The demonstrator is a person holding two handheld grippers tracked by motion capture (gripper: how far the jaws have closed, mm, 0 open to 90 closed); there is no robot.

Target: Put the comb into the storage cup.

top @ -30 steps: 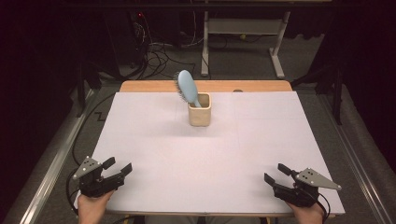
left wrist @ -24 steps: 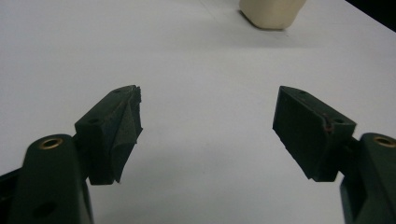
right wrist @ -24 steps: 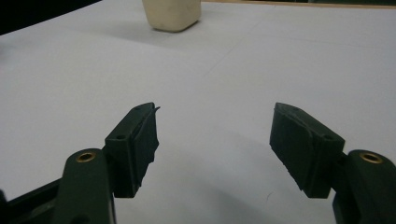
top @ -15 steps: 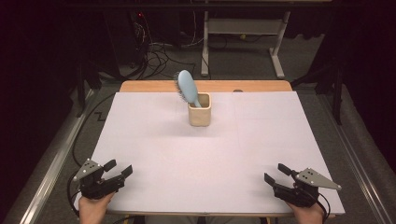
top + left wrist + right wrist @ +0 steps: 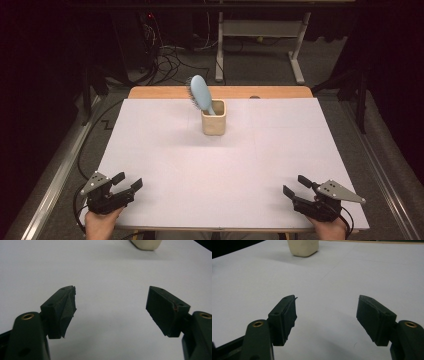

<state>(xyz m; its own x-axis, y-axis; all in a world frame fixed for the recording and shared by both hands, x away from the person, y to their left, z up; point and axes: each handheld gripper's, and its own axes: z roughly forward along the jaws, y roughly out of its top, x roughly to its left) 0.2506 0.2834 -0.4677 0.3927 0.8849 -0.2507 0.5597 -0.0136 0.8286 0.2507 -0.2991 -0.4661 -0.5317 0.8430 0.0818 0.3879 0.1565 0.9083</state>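
nothing has really changed over the last second: my left tool (image 5: 125, 186) and right tool (image 5: 296, 189) sit at the near corners of the worktop (image 5: 165, 165) just as they did before, and the brush and cup have not shifted either. i read that as a pause with the work not yet begun, or already finished; from here i cannot tell which.

both tools have their jaws apart with nothing between them. in the left gripper view the left tool (image 5: 111, 301) frames only bare white surface, and the right gripper view shows the same between the jaws of the right tool (image 5: 326, 305).

the thing i would go for is the light blue hairbrush (image 5: 201, 93), which stands handle-down in the small cream cup (image 5: 213, 125), head leaning up and to the left, bristles facing away to the left. the cup sits toward the far middle of the worktop, well apart from both tools. its base shows at the top of each gripper view (image 5: 146, 244) (image 5: 303, 248).

the worktop is covered by a plain white sheet, with a strip of wood edge (image 5: 165, 92) along the far side. beyond it the room is dark: a grey floor, loose cables (image 5: 172, 55) and the legs of a white frame (image 5: 260, 35).
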